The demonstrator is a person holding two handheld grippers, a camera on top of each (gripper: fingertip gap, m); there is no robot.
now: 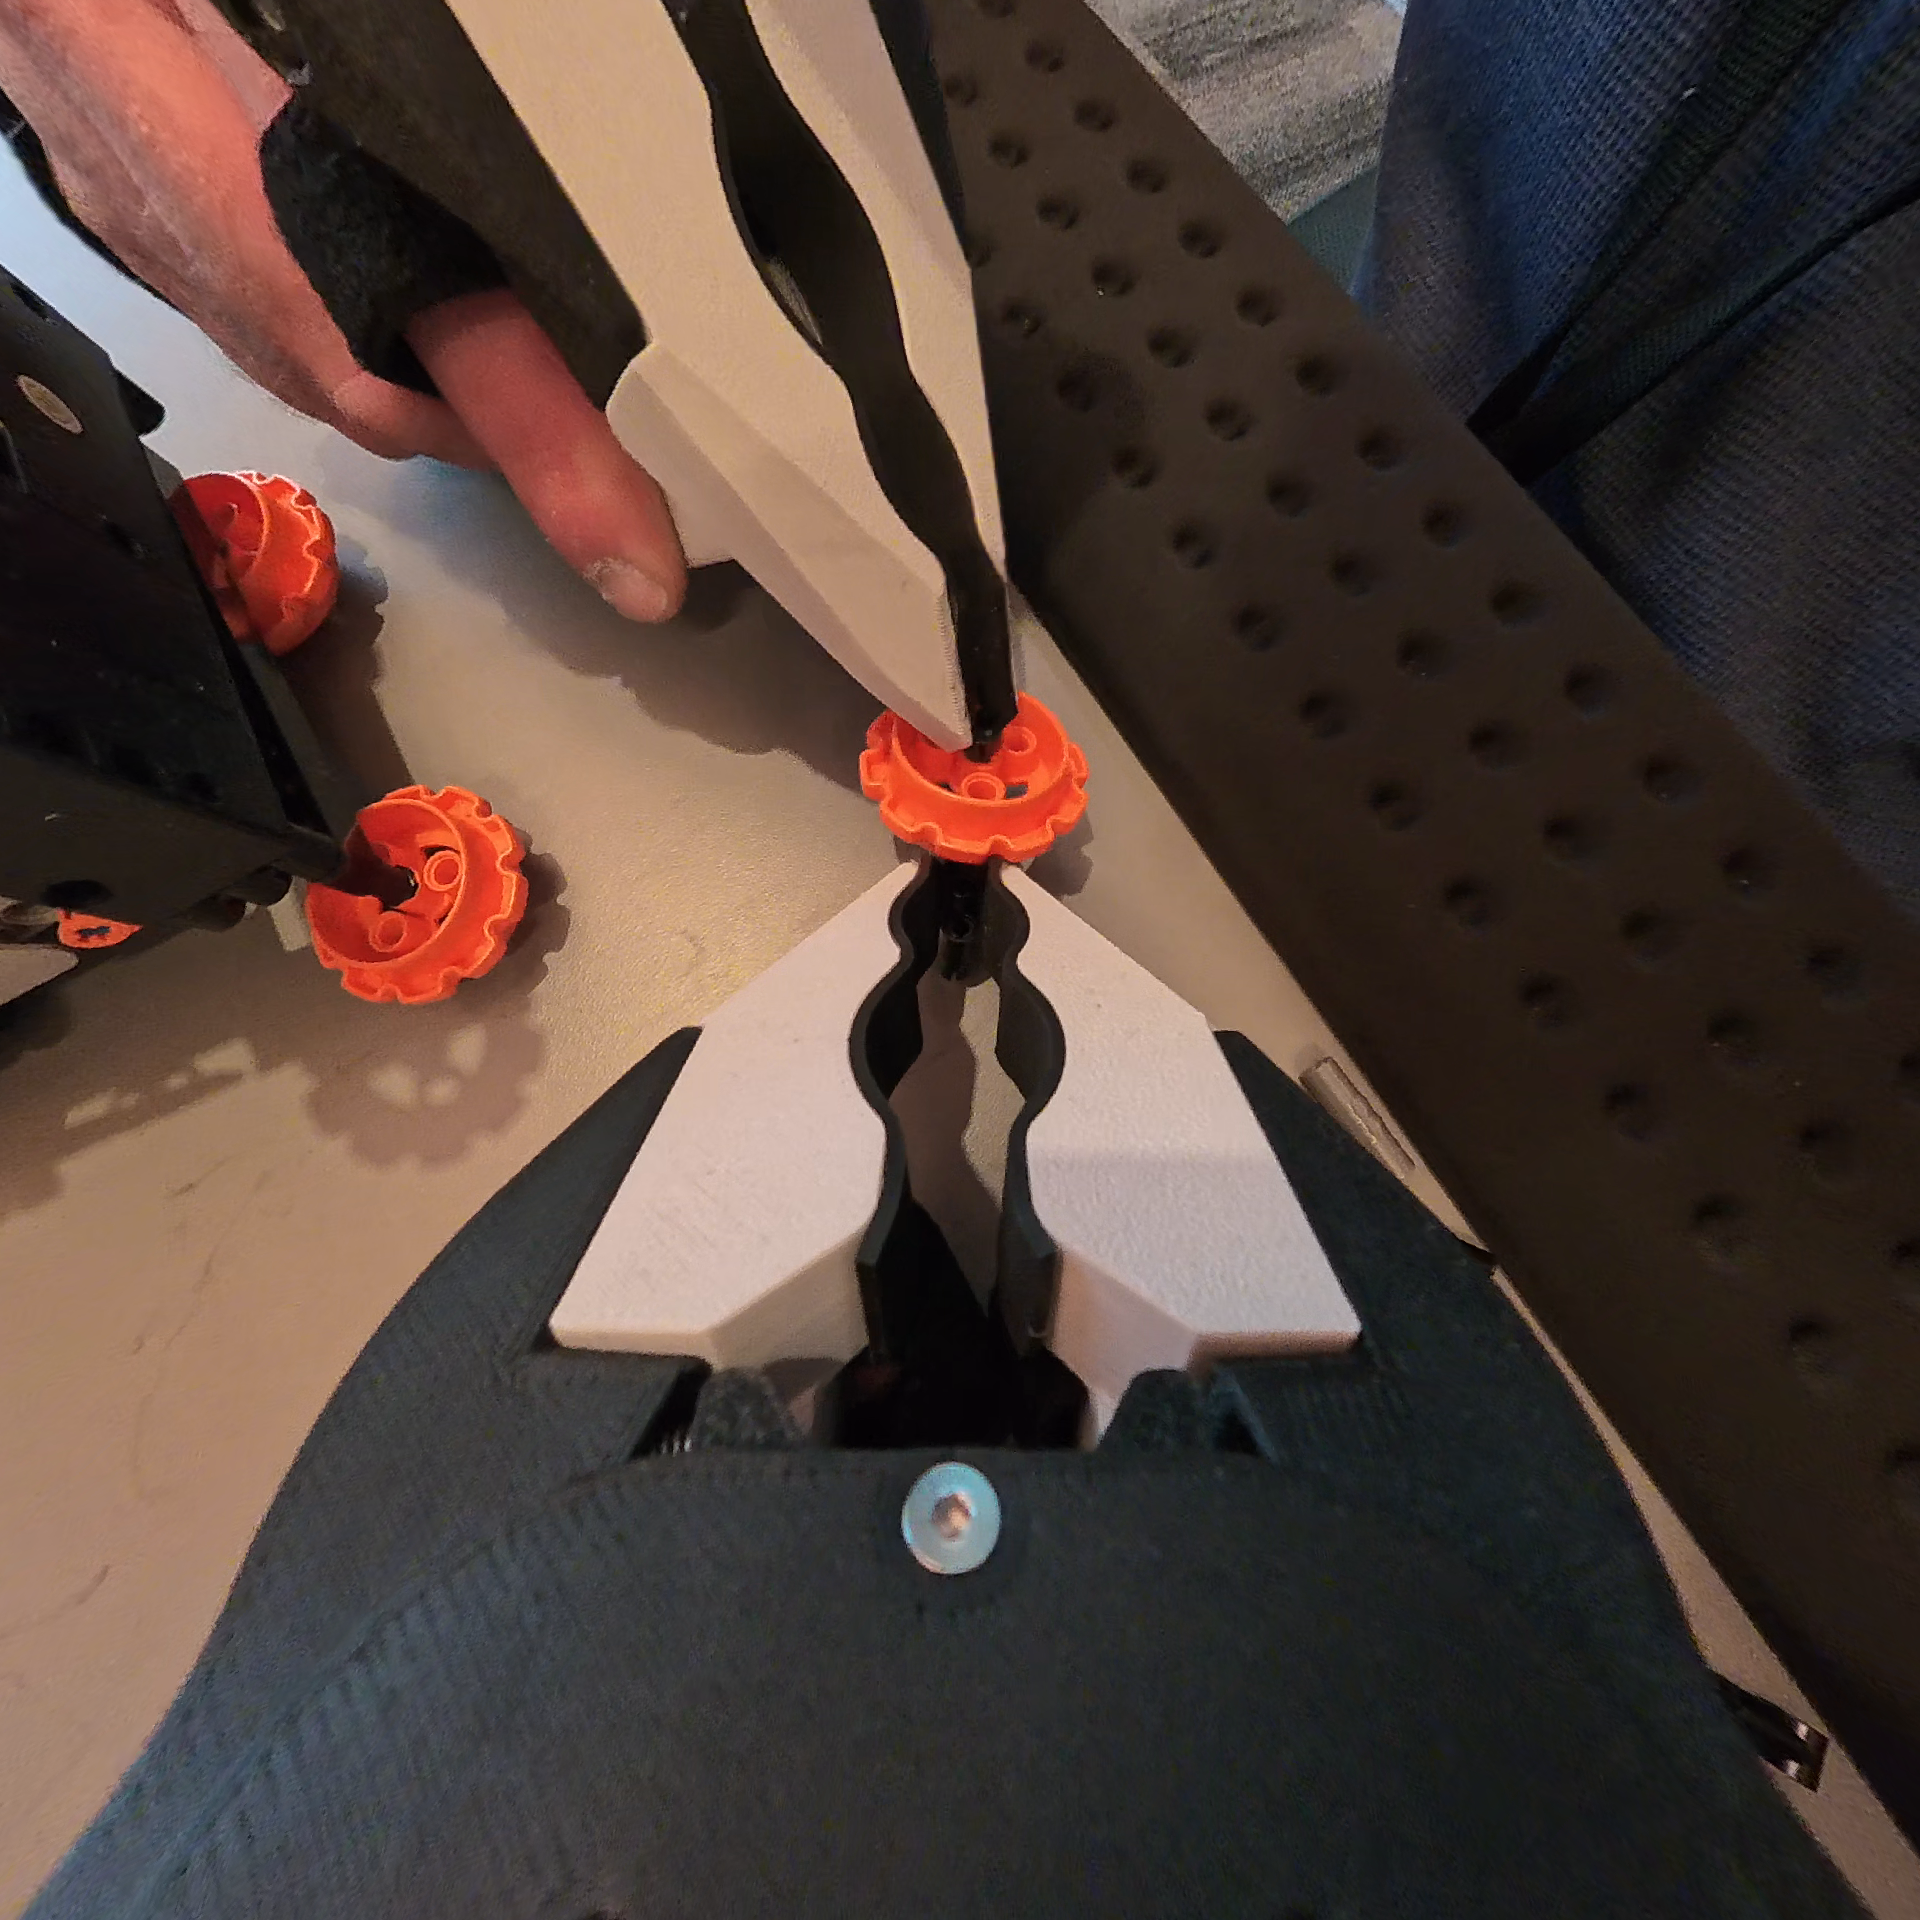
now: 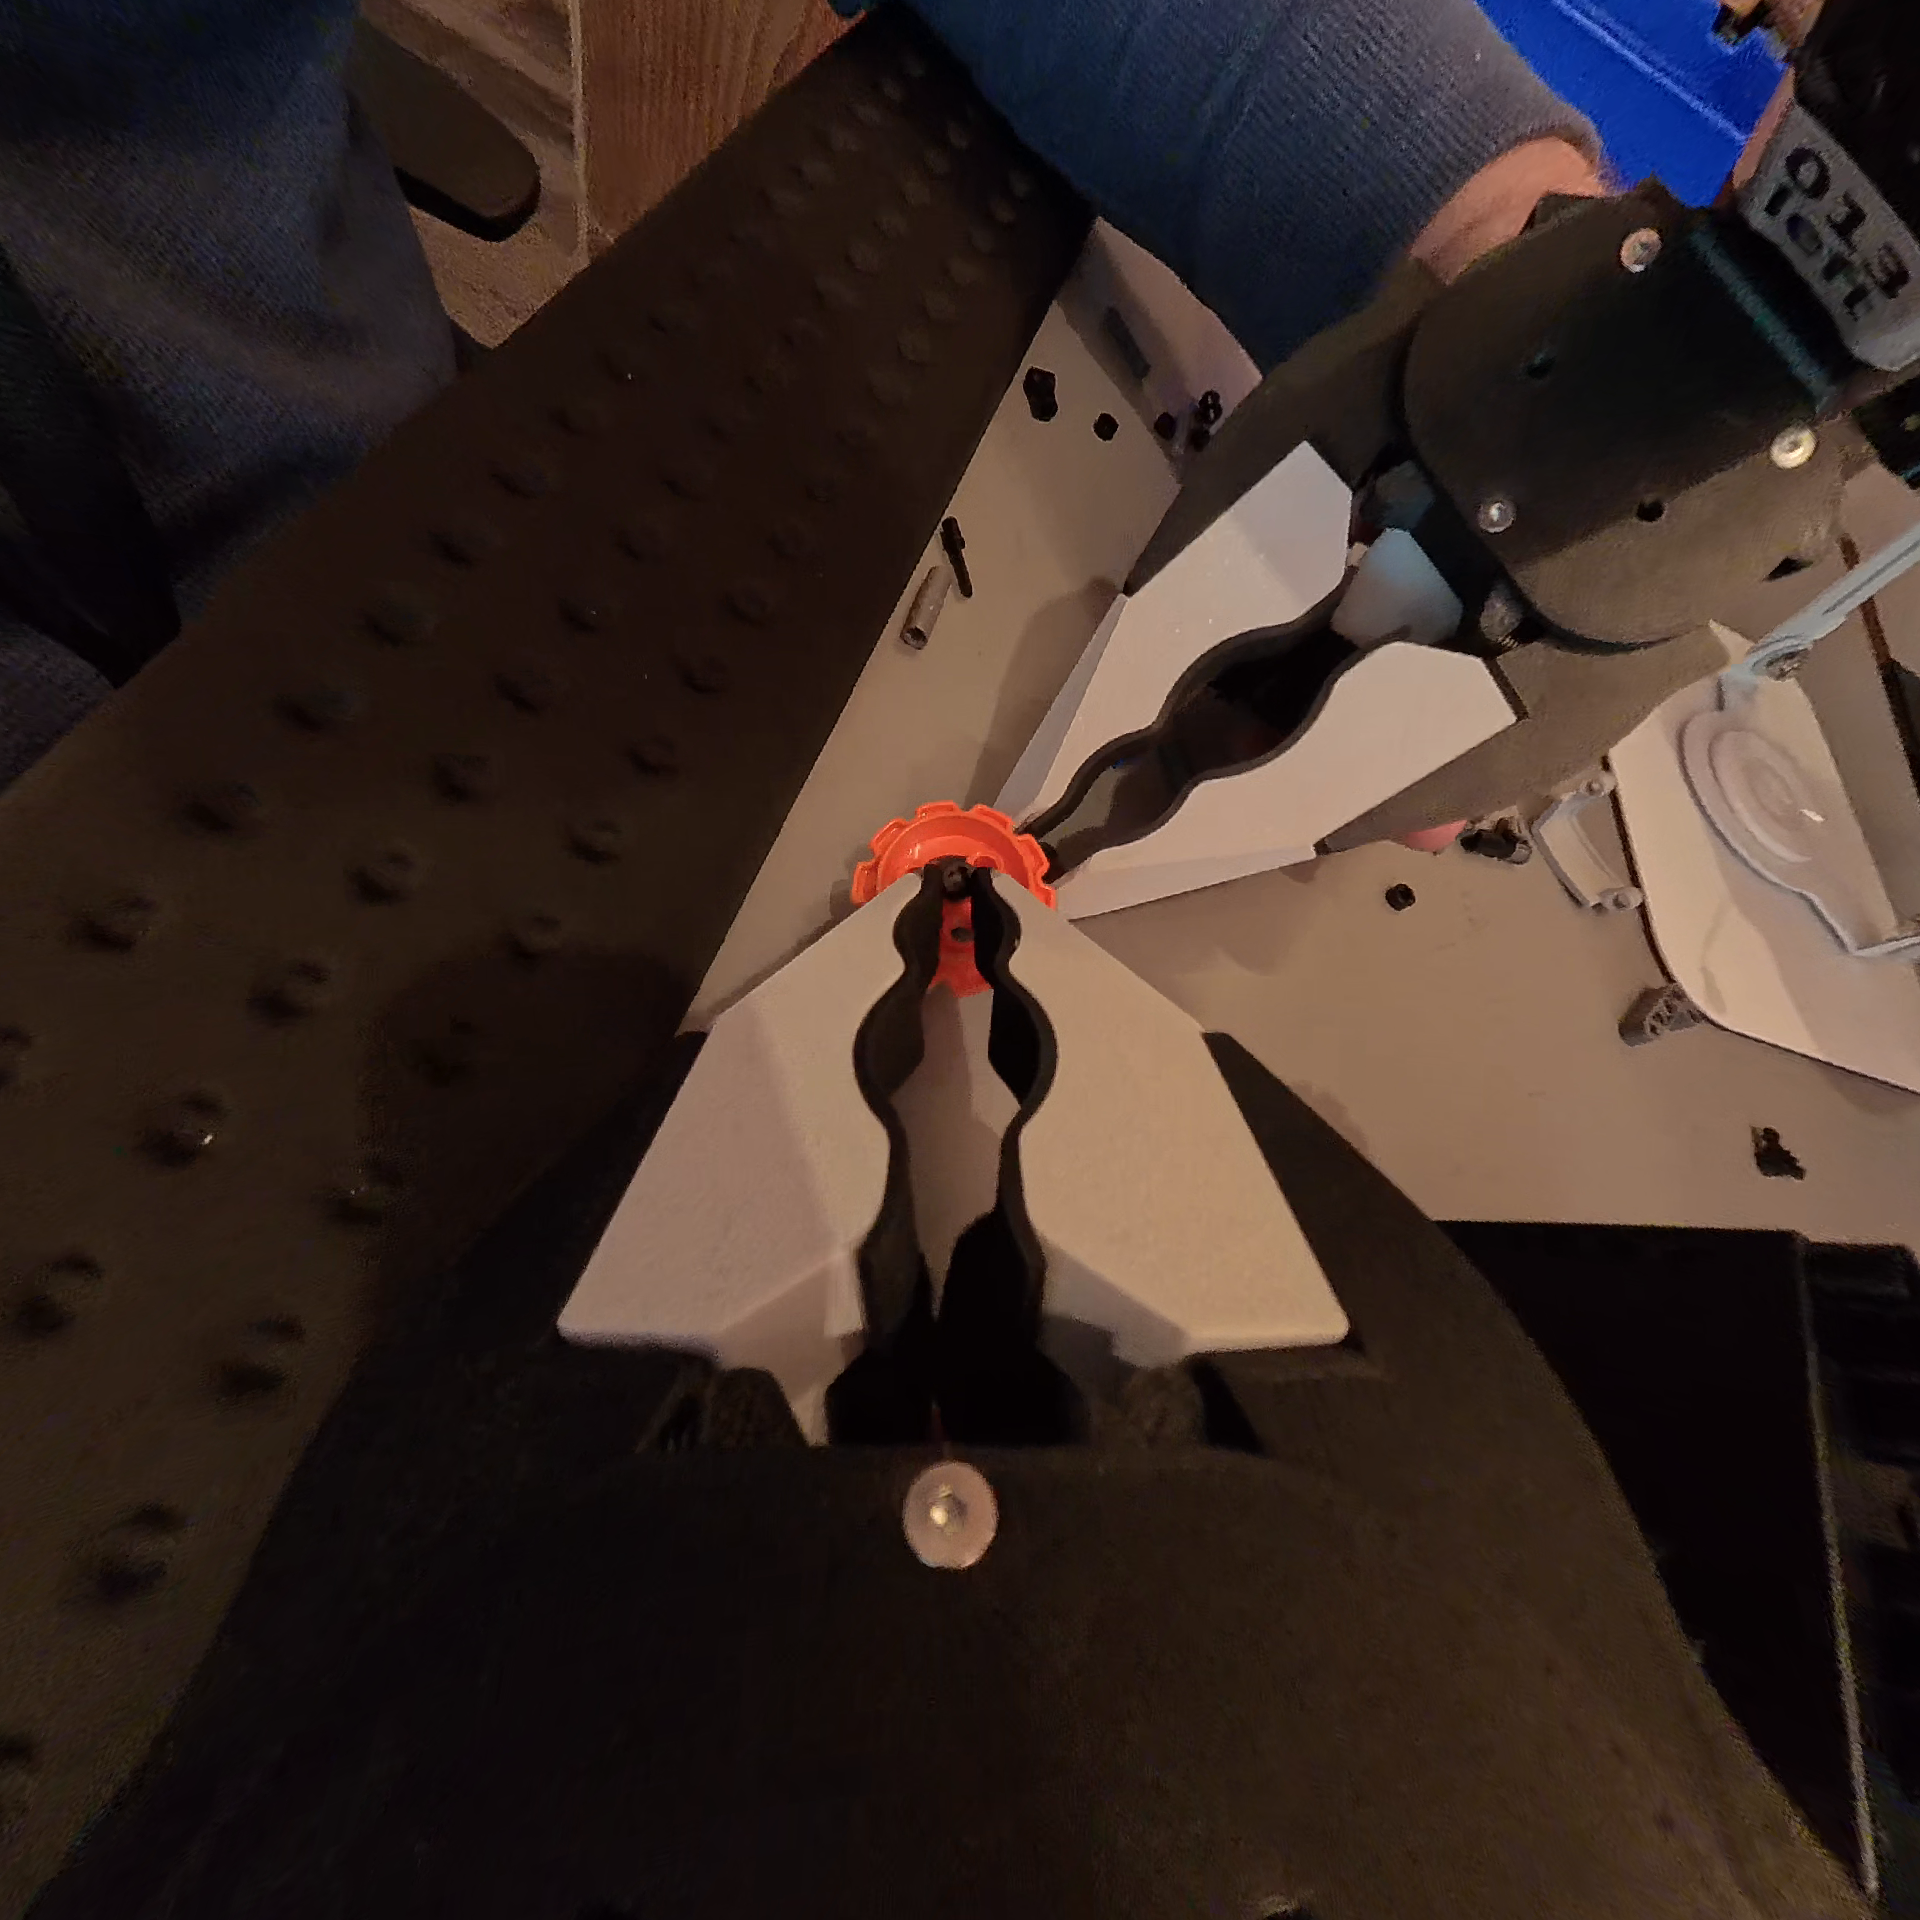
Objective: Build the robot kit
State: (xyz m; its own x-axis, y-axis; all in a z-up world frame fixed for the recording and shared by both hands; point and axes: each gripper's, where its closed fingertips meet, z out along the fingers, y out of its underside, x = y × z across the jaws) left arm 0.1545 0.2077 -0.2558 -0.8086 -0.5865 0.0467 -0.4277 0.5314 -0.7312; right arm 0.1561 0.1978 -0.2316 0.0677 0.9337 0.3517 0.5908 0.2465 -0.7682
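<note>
An orange toothed wheel (image 1: 974, 800) sits just above the grey table, between both grippers. My left gripper (image 1: 961, 894) is shut on a short black pin (image 1: 958, 925) that sticks out of the wheel's near side. My right gripper (image 1: 979, 725) comes down from above with its tips pinched on the wheel's far rim. In the right wrist view the right gripper (image 2: 958, 883) is shut on the wheel (image 2: 925, 836), with orange showing between its fingers. The left gripper (image 2: 1039, 831) meets the wheel from the upper right there.
A black vehicle frame (image 1: 114, 727) at the left carries two more orange wheels (image 1: 416, 894) (image 1: 260, 551). A black perforated board (image 1: 1455, 727) lies right beside the held wheel. Small black pins (image 2: 956, 561) and a white sheet with grey parts (image 2: 1766, 831) lie on the table. Less than 4 cm separates the two grippers' tips.
</note>
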